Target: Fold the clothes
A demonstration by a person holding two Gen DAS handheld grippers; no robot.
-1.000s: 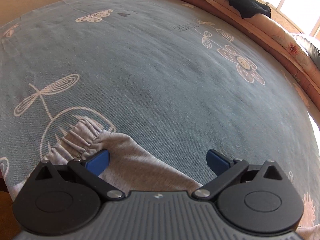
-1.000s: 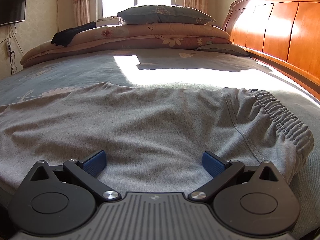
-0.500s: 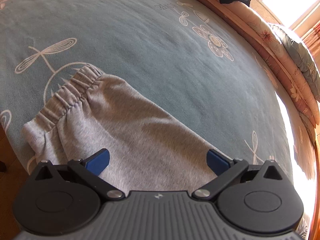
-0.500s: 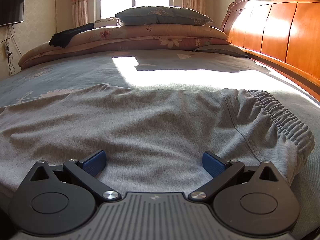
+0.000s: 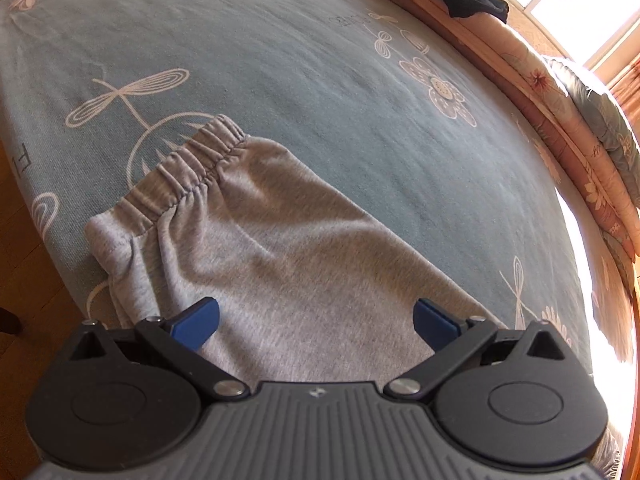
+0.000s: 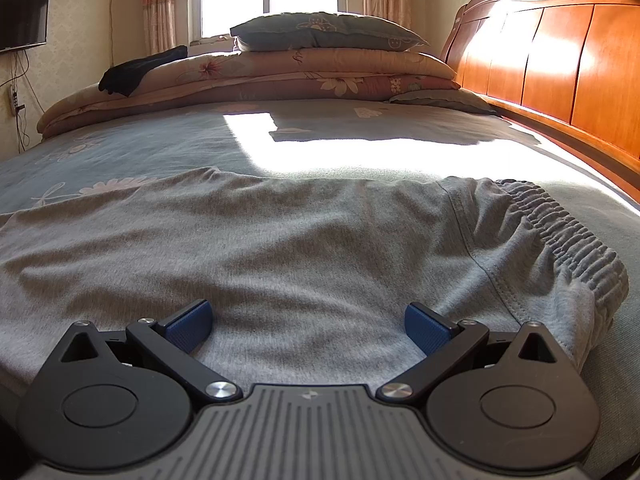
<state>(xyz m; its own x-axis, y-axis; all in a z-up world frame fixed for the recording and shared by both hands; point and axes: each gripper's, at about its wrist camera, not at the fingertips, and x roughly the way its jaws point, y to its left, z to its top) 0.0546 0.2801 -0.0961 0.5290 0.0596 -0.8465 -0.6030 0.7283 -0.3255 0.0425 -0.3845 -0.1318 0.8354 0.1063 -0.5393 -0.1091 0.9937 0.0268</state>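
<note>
Grey sweatpants [image 5: 280,256] lie flat on the blue-grey patterned bed sheet [image 5: 280,64]. In the left wrist view one leg ends in an elastic cuff [image 5: 184,172] near the bed's left edge. My left gripper [image 5: 316,322] hovers open above that leg, nothing between its blue pads. In the right wrist view the sweatpants [image 6: 280,240] spread wide, with the gathered waistband [image 6: 572,240] at the right. My right gripper [image 6: 308,326] is open low over the cloth near the waist end, holding nothing.
Folded floral quilts [image 6: 300,68] with a pillow [image 6: 324,32] on top lie along the far side of the bed, a black garment [image 6: 140,68] draped over them. A wooden headboard [image 6: 560,52] stands at the right. Wooden floor [image 5: 24,312] shows beyond the bed's left edge.
The left gripper has pulled back and swung, so the pant leg and its cuff came into fuller view ahead of it. The right gripper has barely moved. Both stayed open.
</note>
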